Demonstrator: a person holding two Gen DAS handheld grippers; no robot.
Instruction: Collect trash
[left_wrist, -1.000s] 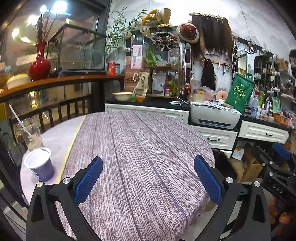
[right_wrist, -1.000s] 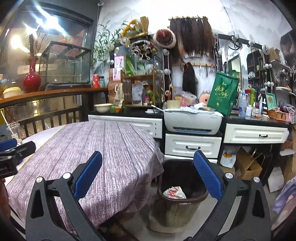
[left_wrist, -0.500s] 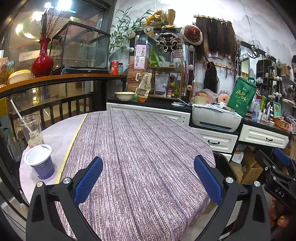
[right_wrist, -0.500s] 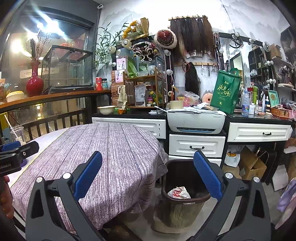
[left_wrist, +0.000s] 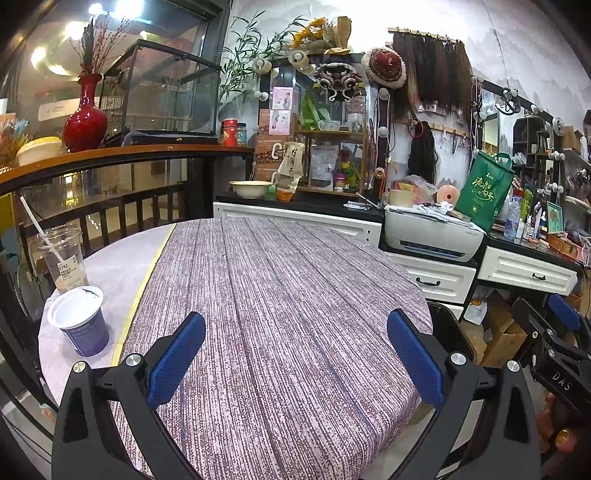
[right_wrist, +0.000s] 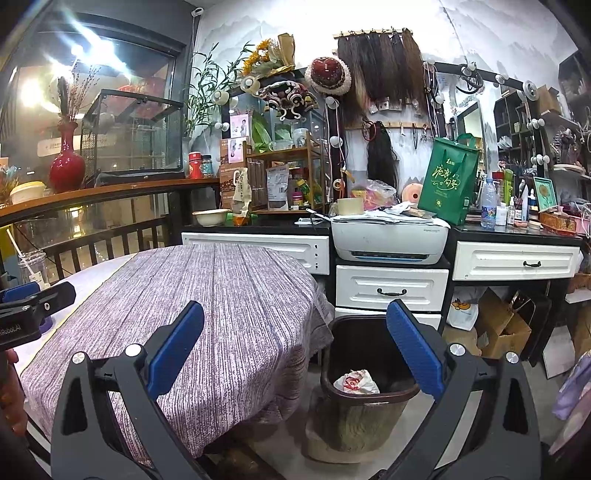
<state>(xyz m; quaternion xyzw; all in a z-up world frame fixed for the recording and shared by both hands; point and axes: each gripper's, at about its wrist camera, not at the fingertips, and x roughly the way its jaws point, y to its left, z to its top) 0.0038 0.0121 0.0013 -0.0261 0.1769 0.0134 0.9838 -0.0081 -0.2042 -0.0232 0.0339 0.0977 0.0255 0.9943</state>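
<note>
Left wrist view first: my left gripper hangs over the purple-clothed counter with its jaws wide apart and nothing between them. I judge it is held this way to be ready for the trash at the counter's left edge: a purple yogurt cup and, just behind it, a clear drink cup with a straw. Only this view shows both cups plainly.

Right wrist view: my right gripper also has its jaws spread and empty, hovering off the counter's right edge above the bin on the floor. A crumpled wrapper lies inside. The bin's contents appear only here, while the drink cup is a sliver at far left and the yogurt cup is hidden behind my other gripper.
</note>
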